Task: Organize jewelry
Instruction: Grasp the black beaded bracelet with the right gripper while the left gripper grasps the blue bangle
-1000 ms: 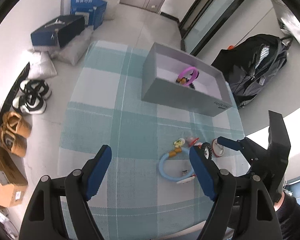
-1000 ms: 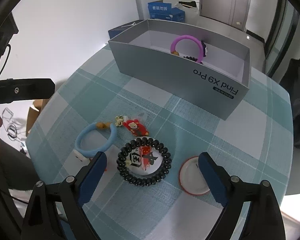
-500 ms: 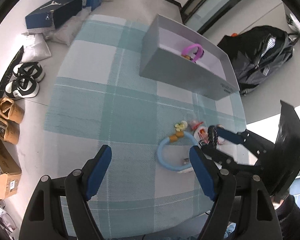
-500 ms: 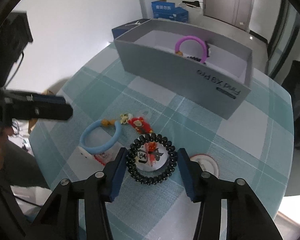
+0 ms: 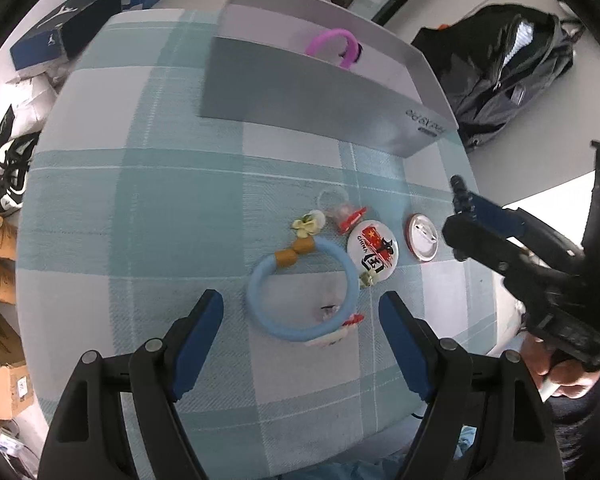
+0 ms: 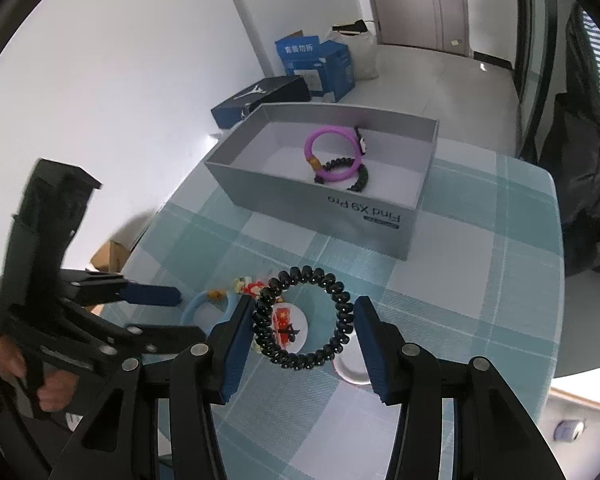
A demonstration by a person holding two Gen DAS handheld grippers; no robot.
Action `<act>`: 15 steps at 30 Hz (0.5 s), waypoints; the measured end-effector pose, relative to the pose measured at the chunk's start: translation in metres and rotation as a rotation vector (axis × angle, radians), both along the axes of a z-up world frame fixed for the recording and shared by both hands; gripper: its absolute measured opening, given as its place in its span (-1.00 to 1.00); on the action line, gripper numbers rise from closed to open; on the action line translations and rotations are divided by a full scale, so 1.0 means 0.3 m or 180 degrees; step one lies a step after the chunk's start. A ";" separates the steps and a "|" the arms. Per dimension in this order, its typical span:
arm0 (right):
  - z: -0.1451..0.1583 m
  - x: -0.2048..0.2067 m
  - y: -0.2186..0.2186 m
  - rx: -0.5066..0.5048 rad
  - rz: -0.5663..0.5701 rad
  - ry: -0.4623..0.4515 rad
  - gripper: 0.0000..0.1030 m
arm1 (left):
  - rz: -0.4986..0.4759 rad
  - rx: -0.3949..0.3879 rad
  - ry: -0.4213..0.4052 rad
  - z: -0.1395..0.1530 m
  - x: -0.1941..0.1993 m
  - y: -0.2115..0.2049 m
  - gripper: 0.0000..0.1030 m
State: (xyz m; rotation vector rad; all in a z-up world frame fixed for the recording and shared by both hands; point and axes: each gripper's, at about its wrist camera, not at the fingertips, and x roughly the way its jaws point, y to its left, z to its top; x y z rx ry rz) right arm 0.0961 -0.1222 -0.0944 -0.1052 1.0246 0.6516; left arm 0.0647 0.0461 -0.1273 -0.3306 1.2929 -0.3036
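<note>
My right gripper is shut on a black coiled hair tie and holds it lifted above the checked tablecloth. The grey box stands beyond it, with a purple ring and a black bracelet inside. My left gripper is open and empty, low over a blue hair ring. A white round badge, a second badge lying face down and small charms lie on the cloth. The right gripper also shows in the left wrist view.
A black backpack sits on the floor right of the table. Shoe boxes, blue cartons, shoes and cardboard boxes lie on the floor left of it. The table edge is close in front.
My right gripper has closed on the black hair tie and lifted it off the white badge. My left gripper has moved closer over the blue ring, still open.
</note>
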 end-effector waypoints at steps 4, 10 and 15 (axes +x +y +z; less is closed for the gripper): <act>0.019 0.004 -0.002 0.0052 0.0022 -0.0027 -0.05 | -0.0073 0.0026 -0.0013 0.002 0.007 -0.022 0.49; 0.025 -0.001 -0.009 0.0070 0.0056 -0.0059 -0.05 | -0.0147 0.0283 -0.0023 0.002 0.011 -0.062 0.41; 0.024 -0.002 -0.023 0.0083 0.0044 -0.0046 -0.05 | -0.0202 0.0358 -0.0122 0.008 0.023 -0.070 0.08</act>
